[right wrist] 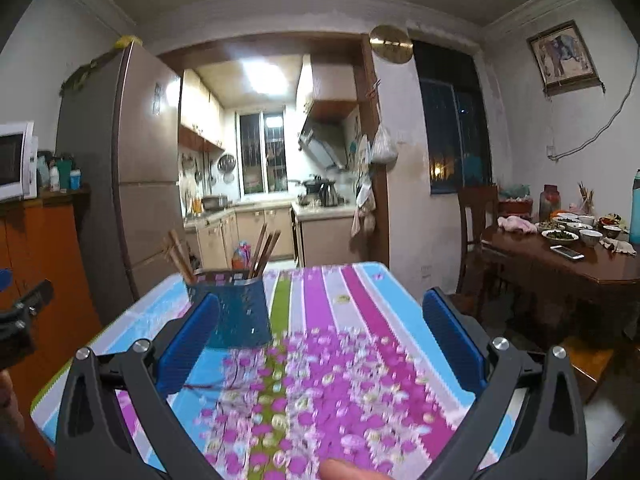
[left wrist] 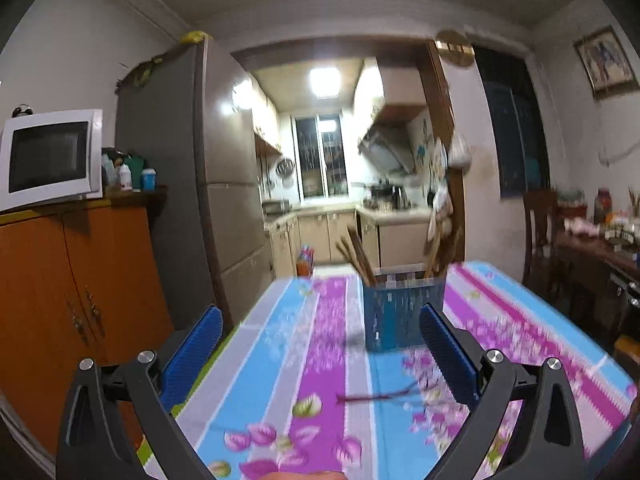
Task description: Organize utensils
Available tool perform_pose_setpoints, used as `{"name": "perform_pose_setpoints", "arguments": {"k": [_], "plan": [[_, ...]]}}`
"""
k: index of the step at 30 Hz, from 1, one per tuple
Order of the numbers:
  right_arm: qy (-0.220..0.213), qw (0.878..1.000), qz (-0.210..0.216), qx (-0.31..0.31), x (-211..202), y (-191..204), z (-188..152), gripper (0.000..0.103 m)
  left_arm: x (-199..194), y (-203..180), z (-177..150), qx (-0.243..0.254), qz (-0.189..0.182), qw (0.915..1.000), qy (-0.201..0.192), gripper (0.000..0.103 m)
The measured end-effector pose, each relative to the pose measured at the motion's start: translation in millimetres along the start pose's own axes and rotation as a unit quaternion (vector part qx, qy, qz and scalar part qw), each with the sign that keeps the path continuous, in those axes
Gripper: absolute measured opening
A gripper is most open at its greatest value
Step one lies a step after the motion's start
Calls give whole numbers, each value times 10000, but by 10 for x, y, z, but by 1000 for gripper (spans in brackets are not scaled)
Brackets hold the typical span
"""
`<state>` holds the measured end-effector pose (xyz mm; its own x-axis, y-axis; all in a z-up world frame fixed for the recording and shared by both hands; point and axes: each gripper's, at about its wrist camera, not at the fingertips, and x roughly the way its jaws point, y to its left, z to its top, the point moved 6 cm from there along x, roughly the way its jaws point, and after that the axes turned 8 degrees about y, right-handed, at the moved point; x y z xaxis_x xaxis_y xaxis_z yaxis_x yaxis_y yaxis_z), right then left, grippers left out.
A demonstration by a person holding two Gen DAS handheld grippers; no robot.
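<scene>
A dark blue utensil holder [left wrist: 400, 312] stands on the striped floral tablecloth [left wrist: 304, 360], with several brown chopsticks [left wrist: 358, 256] sticking up from it. It also shows in the right wrist view [right wrist: 236, 308] with chopsticks [right wrist: 262, 252]. A thin dark stick, perhaps a chopstick [left wrist: 376, 396], lies on the cloth near the front; it is blurred. My left gripper [left wrist: 320, 356] is open and empty, short of the holder. My right gripper [right wrist: 320, 340] is open and empty, to the right of the holder. The left gripper's body [right wrist: 20, 320] shows at the left edge.
An orange cabinet [left wrist: 60, 300] with a microwave [left wrist: 48, 156] stands left of the table, next to a fridge [left wrist: 180, 180]. A kitchen lies beyond. A dark dining table [right wrist: 580, 264] with bowls and a chair [right wrist: 476, 232] stand at the right.
</scene>
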<state>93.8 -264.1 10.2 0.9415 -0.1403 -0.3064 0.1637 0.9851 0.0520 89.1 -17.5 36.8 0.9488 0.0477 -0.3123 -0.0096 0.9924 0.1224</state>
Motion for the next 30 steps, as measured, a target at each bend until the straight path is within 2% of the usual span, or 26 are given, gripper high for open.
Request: {"name": "perform_pose_setpoints", "arguments": {"k": [3,8,18,23,25,30], "plan": [[191,9997,46,-169,13,141,-146,98,58,-58,-134,145,79,9997,178,98],[242,9984,27,-512,-14,301,-250,98,66,-139,-274,283,59,9991,307,98],[255,9985,96,-471,-45,283,-260,98,86,-182,-341,208,51,9992,345,98],[244,9987,74,-445,-47,240,-247,98,192,-197,-410,35,-212,9973,700,89],[258,9988,68,-417,-45,213,-245,98,199,-223,-434,72,-235,9970,729,85],[305,9988,34,-374,-18,175,-256,98,178,-265,-467,183,-189,9975,653,85]]}}
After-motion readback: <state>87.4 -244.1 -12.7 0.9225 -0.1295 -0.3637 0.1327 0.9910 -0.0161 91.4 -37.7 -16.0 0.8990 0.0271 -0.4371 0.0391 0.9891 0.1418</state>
